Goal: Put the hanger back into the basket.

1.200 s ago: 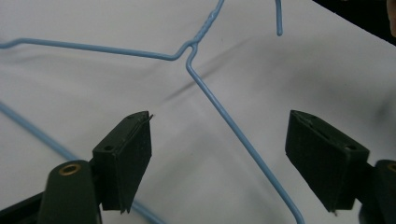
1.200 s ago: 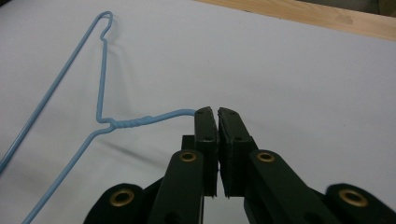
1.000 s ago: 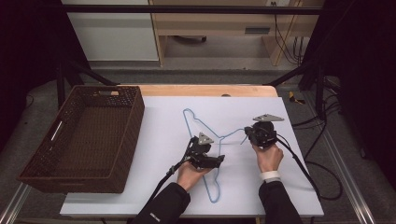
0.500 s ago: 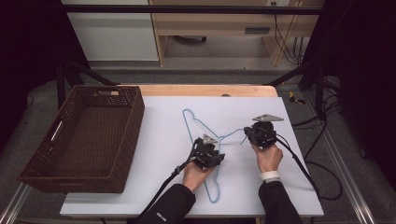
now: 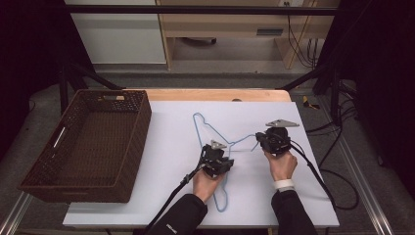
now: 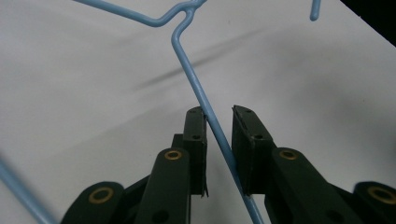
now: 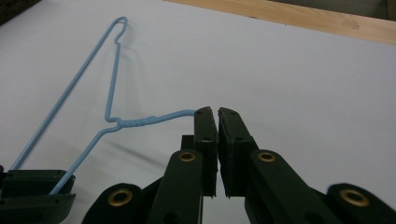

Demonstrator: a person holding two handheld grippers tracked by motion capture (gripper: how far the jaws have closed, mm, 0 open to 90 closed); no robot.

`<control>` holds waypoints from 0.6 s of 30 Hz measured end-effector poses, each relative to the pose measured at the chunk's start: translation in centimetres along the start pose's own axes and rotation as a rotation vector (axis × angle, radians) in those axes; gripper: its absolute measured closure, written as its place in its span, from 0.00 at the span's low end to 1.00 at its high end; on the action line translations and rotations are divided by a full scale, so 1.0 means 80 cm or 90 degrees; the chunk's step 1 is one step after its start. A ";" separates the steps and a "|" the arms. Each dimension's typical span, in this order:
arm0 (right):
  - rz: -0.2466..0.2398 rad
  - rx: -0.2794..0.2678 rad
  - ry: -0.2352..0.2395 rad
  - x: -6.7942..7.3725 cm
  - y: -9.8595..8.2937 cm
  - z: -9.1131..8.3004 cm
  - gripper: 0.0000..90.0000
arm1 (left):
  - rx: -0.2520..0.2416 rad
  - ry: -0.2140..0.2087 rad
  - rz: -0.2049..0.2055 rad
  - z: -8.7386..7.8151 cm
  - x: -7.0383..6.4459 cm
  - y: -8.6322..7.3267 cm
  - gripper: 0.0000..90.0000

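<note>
- The wicker basket sits at the bench's left side, well apart from the blue wire hanger, which lies flat on the white bench to the basket's right.
- The hanger's long bottom wire runs from a far corner, nearest the basket's far rim, down toward the person's edge of the bench; its twisted neck and hook point away from the basket, toward the right.
- The left tongs stand on the side of the hanger's body away from the basket. In the left gripper view the jaws of the left tongs are apart, with one shoulder wire passing between them; it touches one jaw at most and is not pinched.
- The right tongs lie farthest from the basket, at the hook end. In the right gripper view the right tongs are nearly together, and the hook wire ends at their tips; it looks nipped there, though I cannot tell for sure.
- As I judge it, the coming move turns on the left tongs: the wire already runs lengthwise through their gap, so they need only close.
</note>
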State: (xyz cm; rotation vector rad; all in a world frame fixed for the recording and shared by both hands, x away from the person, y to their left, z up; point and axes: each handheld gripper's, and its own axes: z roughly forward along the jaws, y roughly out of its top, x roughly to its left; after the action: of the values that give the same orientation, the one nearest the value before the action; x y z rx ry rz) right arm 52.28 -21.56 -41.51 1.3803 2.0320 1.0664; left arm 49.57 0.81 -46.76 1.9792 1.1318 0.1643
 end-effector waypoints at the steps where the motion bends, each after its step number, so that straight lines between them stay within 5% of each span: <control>1: 0.000 -0.003 0.008 -0.001 0.001 -0.001 0.96 | 0.000 0.004 -0.004 -0.002 0.002 0.000 0.86; 6: 0.008 -0.036 0.047 -0.001 0.005 -0.013 0.87 | -0.016 0.012 -0.016 -0.014 0.010 0.002 0.94; 18: -0.009 -0.102 0.023 -0.009 0.008 -0.036 0.73 | -0.059 0.042 0.062 -0.056 0.016 0.007 0.96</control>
State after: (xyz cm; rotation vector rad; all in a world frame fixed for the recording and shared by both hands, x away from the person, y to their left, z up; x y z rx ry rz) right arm 50.79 -23.07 -39.35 1.2726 1.9315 1.2272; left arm 48.54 4.28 -43.76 1.9589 1.0500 0.3296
